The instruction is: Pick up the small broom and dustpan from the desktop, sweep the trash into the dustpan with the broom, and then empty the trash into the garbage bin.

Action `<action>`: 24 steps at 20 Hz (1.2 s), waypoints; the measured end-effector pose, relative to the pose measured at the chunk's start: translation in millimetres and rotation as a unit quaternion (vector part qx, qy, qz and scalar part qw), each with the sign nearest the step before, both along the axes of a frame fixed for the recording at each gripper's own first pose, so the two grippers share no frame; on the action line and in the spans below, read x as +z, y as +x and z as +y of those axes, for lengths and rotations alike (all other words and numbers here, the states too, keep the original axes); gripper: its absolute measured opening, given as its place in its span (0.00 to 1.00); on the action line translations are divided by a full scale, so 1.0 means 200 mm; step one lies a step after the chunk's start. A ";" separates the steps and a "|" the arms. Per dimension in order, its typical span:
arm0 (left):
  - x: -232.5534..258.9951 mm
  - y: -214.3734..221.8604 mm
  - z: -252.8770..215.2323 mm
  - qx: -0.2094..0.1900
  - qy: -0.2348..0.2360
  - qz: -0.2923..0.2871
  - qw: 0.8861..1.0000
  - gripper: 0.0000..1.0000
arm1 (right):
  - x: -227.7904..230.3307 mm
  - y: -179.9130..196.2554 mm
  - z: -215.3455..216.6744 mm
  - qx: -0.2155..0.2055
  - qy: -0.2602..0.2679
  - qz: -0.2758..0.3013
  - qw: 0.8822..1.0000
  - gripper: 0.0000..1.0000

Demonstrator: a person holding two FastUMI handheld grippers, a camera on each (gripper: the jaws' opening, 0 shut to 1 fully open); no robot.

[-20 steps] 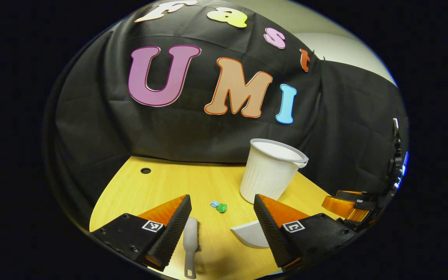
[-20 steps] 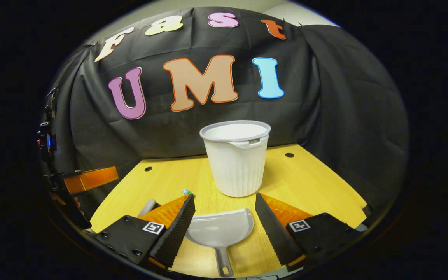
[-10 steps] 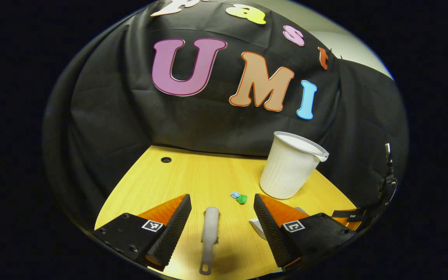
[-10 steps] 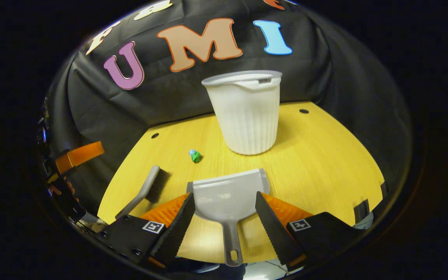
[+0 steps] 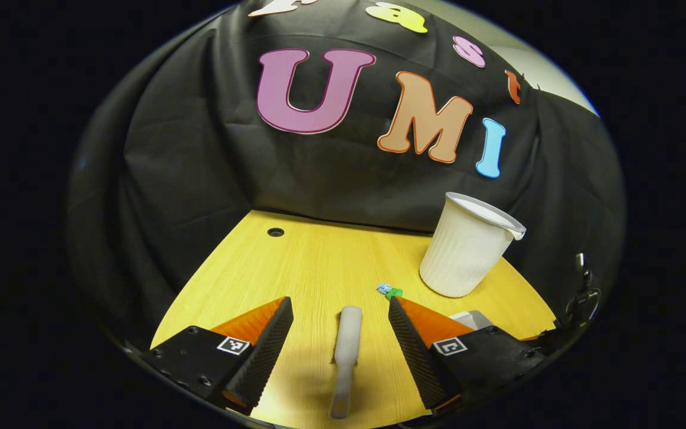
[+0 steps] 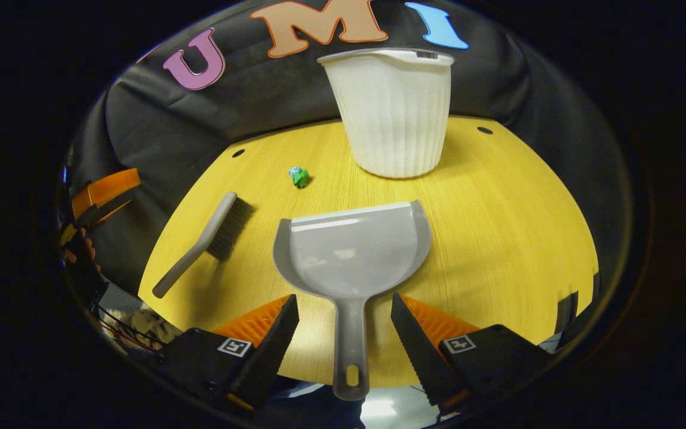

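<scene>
Yellow wooden desktop [image 6: 498,238] inside a black-cloth booth, everything lying loose on it. Since a second ago both views have swung: the left gripper [image 5: 338,333] has slid sideways so the broom [image 5: 346,351] now lies centred between its spread fingers instead of off beside the left finger; the right gripper [image 6: 345,339] has pitched down and pulled back, so the dustpan [image 6: 352,253] shows whole, its handle running toward the camera between wide-apart fingers. Neither finger pair touches anything yet. Judgement: both tools are lined up for pickup, closing comes next.

Left to right in the right gripper view: the other gripper's orange finger at the far left edge, broom lying diagonally with bristles at the far end, green-and-blue trash [image 6: 299,176] just beyond it, dustpan at centre, white garbage bin [image 6: 393,113] upright at the far side. Nothing blocks either handle; trash sits well apart from the bin, between broom and dustpan mouth.
</scene>
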State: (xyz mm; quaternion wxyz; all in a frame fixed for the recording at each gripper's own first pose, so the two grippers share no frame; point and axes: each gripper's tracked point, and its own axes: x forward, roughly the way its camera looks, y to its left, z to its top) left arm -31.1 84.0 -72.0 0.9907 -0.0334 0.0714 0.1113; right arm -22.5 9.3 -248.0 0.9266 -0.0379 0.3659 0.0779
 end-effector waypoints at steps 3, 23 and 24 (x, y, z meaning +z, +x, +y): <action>-0.04 -0.02 0.02 0.007 -0.010 0.006 1.000 0.95 | -0.09 0.02 0.00 0.008 -0.014 0.028 0.999 1.00; -0.37 -0.09 0.06 -0.009 -0.051 0.118 0.992 0.93 | -0.27 0.08 -0.01 -0.004 -0.015 0.097 0.995 0.39; -0.39 -0.08 0.05 -0.013 -0.048 0.134 0.990 0.95 | -0.27 0.08 -0.01 -0.004 -0.014 0.096 0.995 0.39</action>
